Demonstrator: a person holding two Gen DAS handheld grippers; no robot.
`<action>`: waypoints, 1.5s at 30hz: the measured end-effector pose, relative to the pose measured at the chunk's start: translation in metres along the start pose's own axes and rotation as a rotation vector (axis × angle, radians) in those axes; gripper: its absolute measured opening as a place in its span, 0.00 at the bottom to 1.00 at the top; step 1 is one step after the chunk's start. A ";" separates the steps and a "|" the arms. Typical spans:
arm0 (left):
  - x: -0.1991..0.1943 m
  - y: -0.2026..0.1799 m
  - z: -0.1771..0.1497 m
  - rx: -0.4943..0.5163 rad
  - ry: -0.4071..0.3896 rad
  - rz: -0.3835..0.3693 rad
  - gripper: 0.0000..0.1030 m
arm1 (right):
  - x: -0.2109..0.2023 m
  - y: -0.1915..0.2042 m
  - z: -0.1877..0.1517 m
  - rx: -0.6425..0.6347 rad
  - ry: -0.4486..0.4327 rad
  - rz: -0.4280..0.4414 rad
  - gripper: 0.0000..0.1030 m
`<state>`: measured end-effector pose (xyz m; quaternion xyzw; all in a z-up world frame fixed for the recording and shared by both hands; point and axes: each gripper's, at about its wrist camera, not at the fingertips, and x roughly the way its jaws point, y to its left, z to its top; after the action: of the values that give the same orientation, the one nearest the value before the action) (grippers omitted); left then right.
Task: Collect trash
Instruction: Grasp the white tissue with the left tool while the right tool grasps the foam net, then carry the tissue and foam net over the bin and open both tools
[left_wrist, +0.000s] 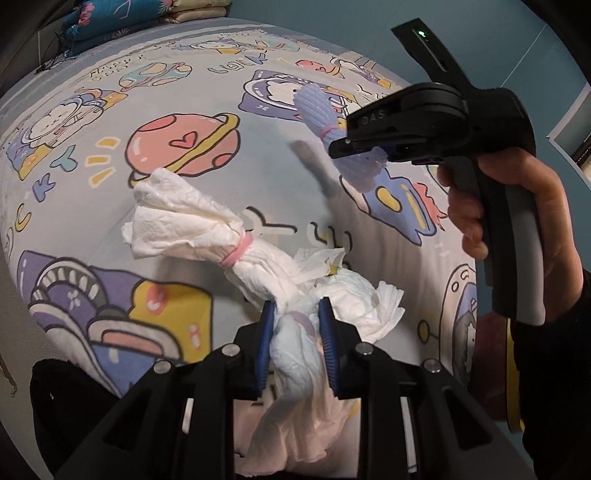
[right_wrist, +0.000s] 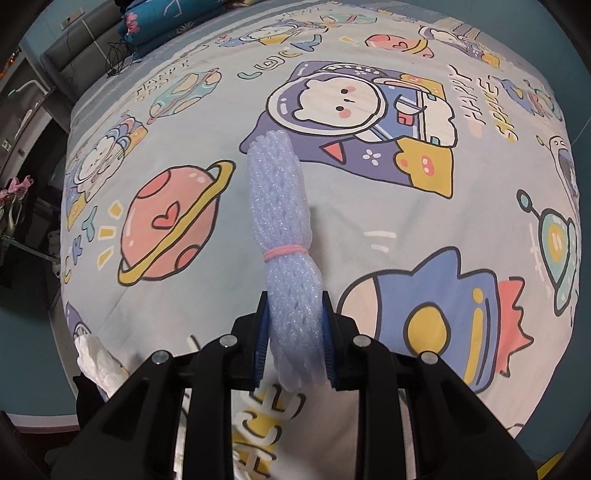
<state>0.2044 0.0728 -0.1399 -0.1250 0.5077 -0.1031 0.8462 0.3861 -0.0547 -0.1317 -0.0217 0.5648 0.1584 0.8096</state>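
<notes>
A crumpled white tissue bundle (left_wrist: 192, 225) tied with a pink rubber band hangs just above the cartoon bed sheet (left_wrist: 110, 155). My left gripper (left_wrist: 295, 306) is shut on its lower part, blue pads pressing both sides. A lilac foam net sleeve (right_wrist: 280, 206), also bound by a pink band, sticks up from my right gripper (right_wrist: 294, 299), whose pads squeeze its lower end. In the left wrist view the right gripper (left_wrist: 341, 147) is held by a hand (left_wrist: 517, 206) at the right, with the foam net (left_wrist: 317, 107) poking out both sides of its jaws.
The bed fills both views, its sheet (right_wrist: 369, 206) printed with planets and astronauts. Folded blue quilts (left_wrist: 122, 18) lie at the far end. A tip of the tissue (right_wrist: 98, 363) shows at the lower left of the right wrist view. Teal floor borders the bed.
</notes>
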 end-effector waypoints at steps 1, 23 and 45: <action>-0.002 0.002 -0.002 0.000 -0.003 -0.003 0.22 | -0.002 0.001 -0.002 0.001 0.001 0.009 0.23; -0.066 0.037 -0.048 -0.003 -0.087 0.034 0.22 | -0.089 -0.024 -0.076 0.055 -0.075 0.097 0.23; -0.115 0.001 -0.059 0.055 -0.192 0.031 0.22 | -0.177 -0.118 -0.198 0.285 -0.190 0.125 0.23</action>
<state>0.0995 0.1022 -0.0714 -0.1030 0.4233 -0.0914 0.8955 0.1846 -0.2505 -0.0566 0.1433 0.5028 0.1280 0.8428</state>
